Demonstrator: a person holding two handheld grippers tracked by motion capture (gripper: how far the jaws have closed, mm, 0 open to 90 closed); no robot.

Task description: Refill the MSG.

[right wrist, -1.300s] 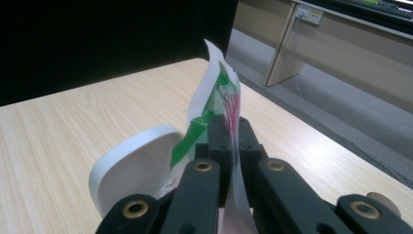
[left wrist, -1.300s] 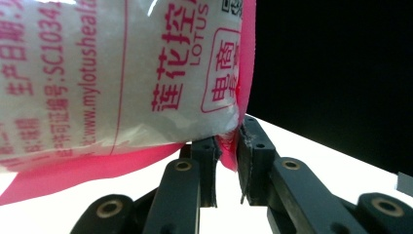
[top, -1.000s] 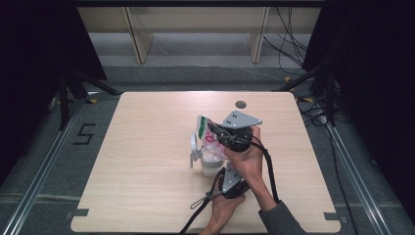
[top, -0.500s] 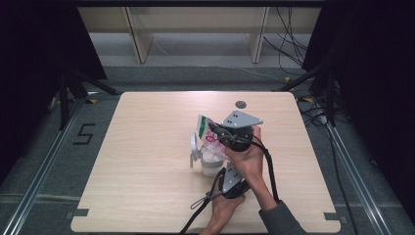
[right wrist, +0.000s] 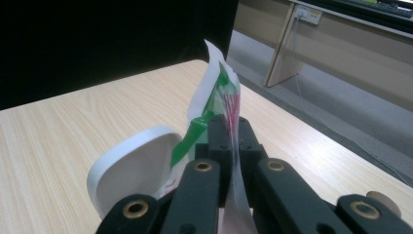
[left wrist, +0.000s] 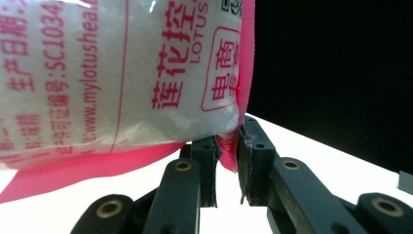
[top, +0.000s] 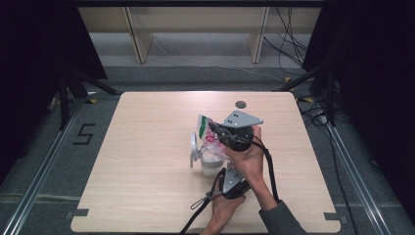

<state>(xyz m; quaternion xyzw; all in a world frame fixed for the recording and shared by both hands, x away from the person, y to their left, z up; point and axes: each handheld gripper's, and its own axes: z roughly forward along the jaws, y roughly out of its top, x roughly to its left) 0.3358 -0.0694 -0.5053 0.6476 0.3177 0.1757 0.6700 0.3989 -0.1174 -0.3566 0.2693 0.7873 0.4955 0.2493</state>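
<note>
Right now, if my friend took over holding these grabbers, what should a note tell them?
Left gripper: shut on the pink bottom corner of the bag, which is full of white grains.
Right gripper: shut on the bag's green-and-white top edge.
The bag is held tilted over a white lidded container near the middle of the table; the container's lid stands open.
Done: bag lifted and gripped at both ends, lid open.
Left, probably: pouring. I cannot tell whether the bag is open or grains are flowing.
</note>
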